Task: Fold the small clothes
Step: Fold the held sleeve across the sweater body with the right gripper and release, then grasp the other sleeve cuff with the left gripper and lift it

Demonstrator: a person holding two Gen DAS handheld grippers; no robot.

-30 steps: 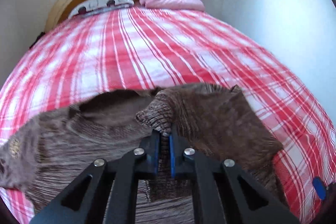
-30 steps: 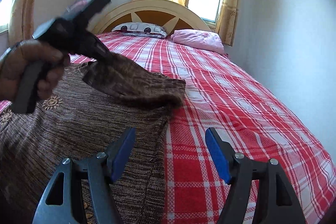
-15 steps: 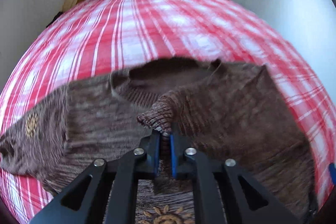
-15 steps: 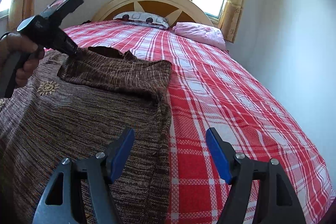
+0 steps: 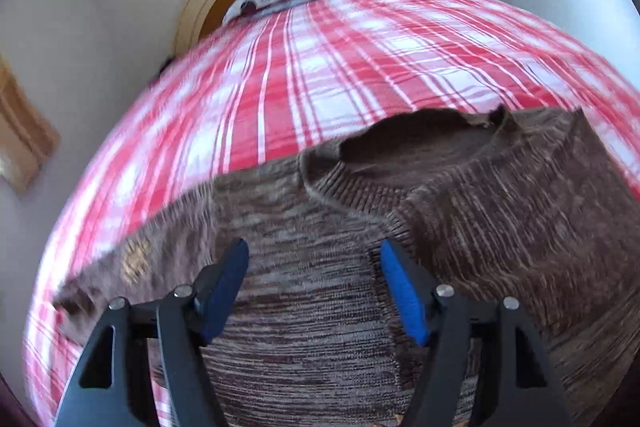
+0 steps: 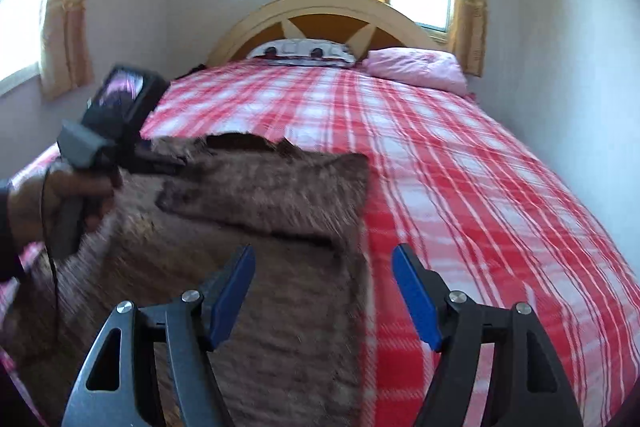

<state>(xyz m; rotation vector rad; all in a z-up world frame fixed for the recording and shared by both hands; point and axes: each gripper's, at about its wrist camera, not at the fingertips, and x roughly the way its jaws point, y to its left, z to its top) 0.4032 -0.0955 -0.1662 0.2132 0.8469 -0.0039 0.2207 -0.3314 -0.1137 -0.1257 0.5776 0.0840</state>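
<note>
In the left wrist view, our left gripper [image 5: 312, 285] has just been opening and stands apart over the brown marled knit sweater [image 5: 320, 307], the sleeve [image 5: 500, 227] we judge folded inward lying free on its chest. In the right wrist view, our right gripper [image 6: 322, 291] hangs apart and empty above the sweater's edge on the red-and-white plaid bed [image 6: 460, 167], ready for the next fold; we read no writing.

Motion blur is smearing the brown sweater [image 6: 280, 307] in my right wrist view, so I am not making out its weave there. Its hem is running off the bottom edge. My left hand [image 6: 52, 199] is being cut off at the left edge.
</note>
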